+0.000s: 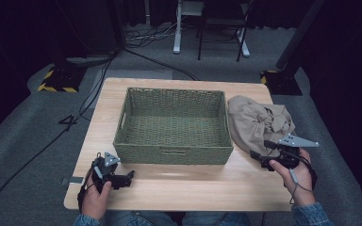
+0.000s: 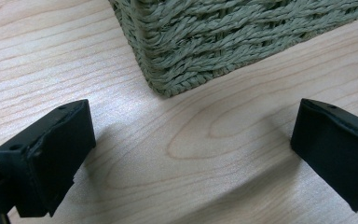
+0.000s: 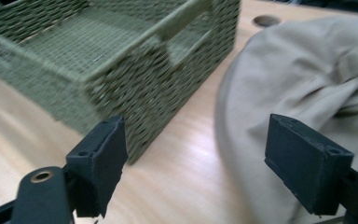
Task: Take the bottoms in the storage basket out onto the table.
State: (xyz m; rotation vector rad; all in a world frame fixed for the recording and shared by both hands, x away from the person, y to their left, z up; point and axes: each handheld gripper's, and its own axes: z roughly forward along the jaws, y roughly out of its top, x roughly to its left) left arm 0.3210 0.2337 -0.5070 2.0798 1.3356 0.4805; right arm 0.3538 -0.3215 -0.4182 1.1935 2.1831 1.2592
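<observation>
My right gripper [image 3: 193, 163] gapes wide and empty, one jaw by the cloth [image 3: 307, 84] – lined up, I judge, to grab it. My left gripper [image 2: 191, 158], equally wide and empty, waits at the near-left corner of the basket [image 1: 172, 155] – empty, mid-table [image 1: 179, 186]; dark room, grey carpet [image 1: 23, 141].

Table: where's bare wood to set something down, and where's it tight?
Free: the strip along the table's near edge, between the left gripper and right gripper, in front of the basket. Also the left margin beside the basket, and a thin band behind it. The basket holds nothing. Crowded: the right side, where the beige cloth bundle lies close against the basket.
</observation>
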